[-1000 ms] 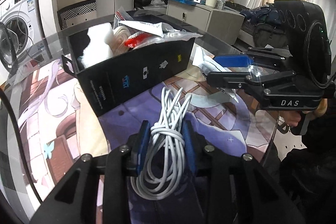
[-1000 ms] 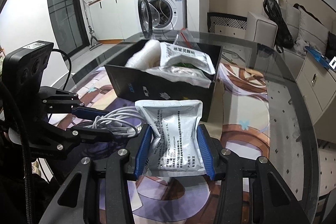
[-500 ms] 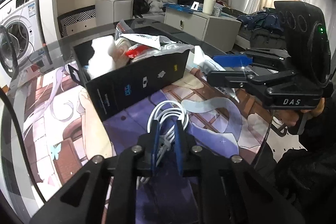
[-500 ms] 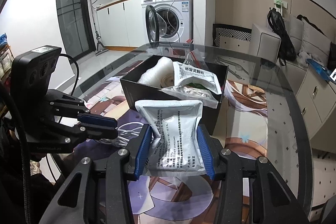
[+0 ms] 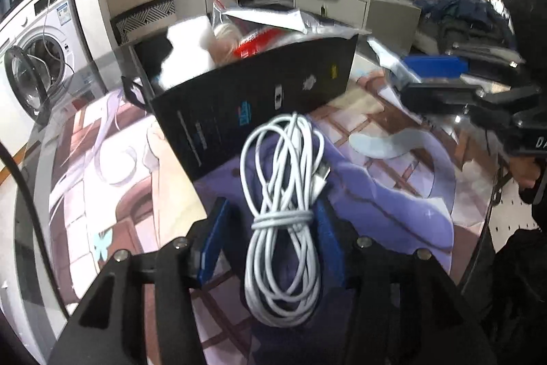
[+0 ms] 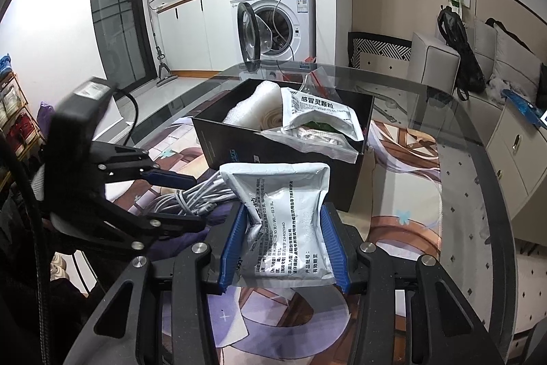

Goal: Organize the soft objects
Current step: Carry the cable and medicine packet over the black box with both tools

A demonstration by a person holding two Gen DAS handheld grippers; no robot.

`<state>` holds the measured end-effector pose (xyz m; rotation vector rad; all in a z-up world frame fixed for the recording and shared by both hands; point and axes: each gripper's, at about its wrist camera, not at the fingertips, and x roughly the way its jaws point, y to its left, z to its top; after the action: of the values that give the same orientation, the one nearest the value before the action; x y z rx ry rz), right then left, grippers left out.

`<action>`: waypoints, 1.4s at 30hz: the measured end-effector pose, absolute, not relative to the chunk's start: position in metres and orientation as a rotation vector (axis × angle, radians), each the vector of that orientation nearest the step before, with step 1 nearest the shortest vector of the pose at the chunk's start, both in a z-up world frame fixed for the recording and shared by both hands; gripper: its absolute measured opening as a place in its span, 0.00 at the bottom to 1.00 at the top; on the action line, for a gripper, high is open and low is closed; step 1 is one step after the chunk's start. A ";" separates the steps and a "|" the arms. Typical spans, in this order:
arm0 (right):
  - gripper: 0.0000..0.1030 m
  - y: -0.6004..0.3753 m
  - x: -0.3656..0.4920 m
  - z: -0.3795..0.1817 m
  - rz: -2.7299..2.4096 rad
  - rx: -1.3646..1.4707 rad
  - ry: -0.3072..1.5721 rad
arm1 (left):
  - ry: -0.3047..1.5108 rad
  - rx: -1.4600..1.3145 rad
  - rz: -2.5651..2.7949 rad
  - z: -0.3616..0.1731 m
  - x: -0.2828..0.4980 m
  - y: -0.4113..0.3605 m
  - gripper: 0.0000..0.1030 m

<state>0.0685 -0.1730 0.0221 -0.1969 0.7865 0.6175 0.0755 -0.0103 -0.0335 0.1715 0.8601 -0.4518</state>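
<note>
On a glass table (image 5: pixel 51 139) over a printed mat, the left wrist view shows the left gripper (image 5: pixel 270 238) opening around a coiled white cable (image 5: pixel 283 211) (pads clear of it) before a black cardboard box (image 5: pixel 259 98), while the right wrist view shows the right gripper (image 6: pixel 283 248) clenched on a silver foil sachet (image 6: pixel 283 221).

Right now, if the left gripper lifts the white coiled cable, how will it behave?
The white coiled cable is probably floppy: its loops sag loosely. The wrap around its middle should keep it bundled. It may slip, since the left gripper is opening around it.
</note>
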 end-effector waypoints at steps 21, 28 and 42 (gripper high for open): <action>0.43 -0.173 0.063 0.046 0.646 -0.182 0.712 | 0.706 -0.023 -0.513 0.025 0.055 0.015 0.31; 0.43 -0.169 0.077 0.062 0.624 -0.186 0.675 | 0.658 -0.036 -0.443 0.046 0.069 0.024 0.31; 0.43 -0.153 0.121 0.065 0.588 -0.157 0.669 | 0.620 -0.052 -0.354 0.056 0.129 0.021 0.31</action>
<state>0.1213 -0.1534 0.0646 -0.1574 0.6692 0.5876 0.1291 0.0209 0.0561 -0.0522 0.6204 -0.3538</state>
